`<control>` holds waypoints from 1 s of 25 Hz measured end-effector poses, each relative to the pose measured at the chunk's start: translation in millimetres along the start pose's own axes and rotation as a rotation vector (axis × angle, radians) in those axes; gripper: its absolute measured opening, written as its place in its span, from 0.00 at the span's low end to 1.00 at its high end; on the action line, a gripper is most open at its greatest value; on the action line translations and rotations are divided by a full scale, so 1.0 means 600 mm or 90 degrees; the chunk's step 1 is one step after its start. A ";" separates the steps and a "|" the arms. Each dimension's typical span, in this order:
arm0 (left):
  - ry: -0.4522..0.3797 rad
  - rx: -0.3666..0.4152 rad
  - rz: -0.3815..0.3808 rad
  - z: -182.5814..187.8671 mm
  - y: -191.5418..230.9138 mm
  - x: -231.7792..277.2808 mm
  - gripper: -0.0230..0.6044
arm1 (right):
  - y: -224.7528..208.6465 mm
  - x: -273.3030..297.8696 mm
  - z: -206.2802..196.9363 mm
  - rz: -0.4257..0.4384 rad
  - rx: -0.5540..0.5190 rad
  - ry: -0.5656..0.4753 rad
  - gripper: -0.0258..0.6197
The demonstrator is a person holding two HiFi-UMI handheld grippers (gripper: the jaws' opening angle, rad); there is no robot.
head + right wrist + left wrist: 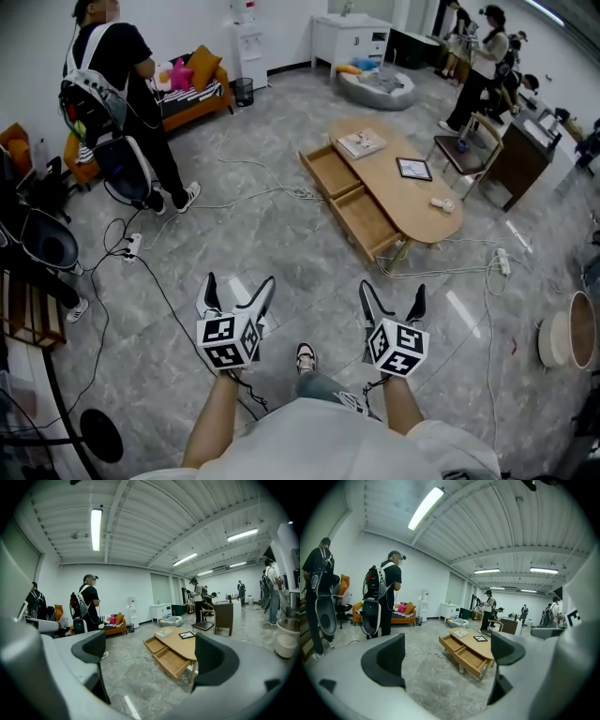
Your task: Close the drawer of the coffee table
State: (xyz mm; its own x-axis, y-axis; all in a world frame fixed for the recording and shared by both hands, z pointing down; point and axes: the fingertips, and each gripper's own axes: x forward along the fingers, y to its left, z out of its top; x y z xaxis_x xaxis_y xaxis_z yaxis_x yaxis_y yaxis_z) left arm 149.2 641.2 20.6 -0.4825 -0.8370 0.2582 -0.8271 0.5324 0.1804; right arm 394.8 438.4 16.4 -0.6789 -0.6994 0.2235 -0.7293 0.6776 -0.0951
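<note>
Open grey floor [309,253] around us. We stand well apart from the coffee table [403,202], so nothing is handled yet. The table sits ahead and to our right, with two drawers pulled out on the side facing the open floor: far drawer [330,169] and near drawer [364,220], both apparently empty. We judge each needs a push on its front panel, back into the table.

A person with a backpack rig [127,75] stands off left by an orange sofa [192,94], not in our path.

Left gripper [239,283] and right gripper [392,289] are held low, side by side, aimed at the table. On both, the jaws are spread wide with nothing between, ready to press.

On the tabletop are a book [361,142], a dark frame [413,169] and a small white thing [441,202]. Cables [253,192] trail over the floor between us and the drawers, a likely trip risk on approach.
</note>
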 end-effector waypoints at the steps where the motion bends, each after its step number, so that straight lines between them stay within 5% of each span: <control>1: 0.001 0.000 -0.001 0.009 0.003 0.025 0.93 | 0.000 0.025 0.010 0.001 -0.002 -0.001 0.95; 14: -0.003 0.004 -0.026 0.109 0.027 0.335 0.93 | -0.033 0.316 0.101 -0.011 -0.013 -0.002 0.95; 25: -0.002 0.032 -0.063 0.160 0.053 0.538 0.93 | -0.048 0.461 0.096 -0.059 0.012 0.014 0.95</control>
State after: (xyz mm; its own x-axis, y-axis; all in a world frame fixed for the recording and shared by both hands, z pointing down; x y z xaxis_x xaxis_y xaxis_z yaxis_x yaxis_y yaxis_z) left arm -60.5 375.8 18.6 -0.3979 -0.8858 0.2386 -0.8845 0.4395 0.1566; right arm 223.0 212.3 25.4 -0.6060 -0.7540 0.2534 -0.7909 0.6052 -0.0906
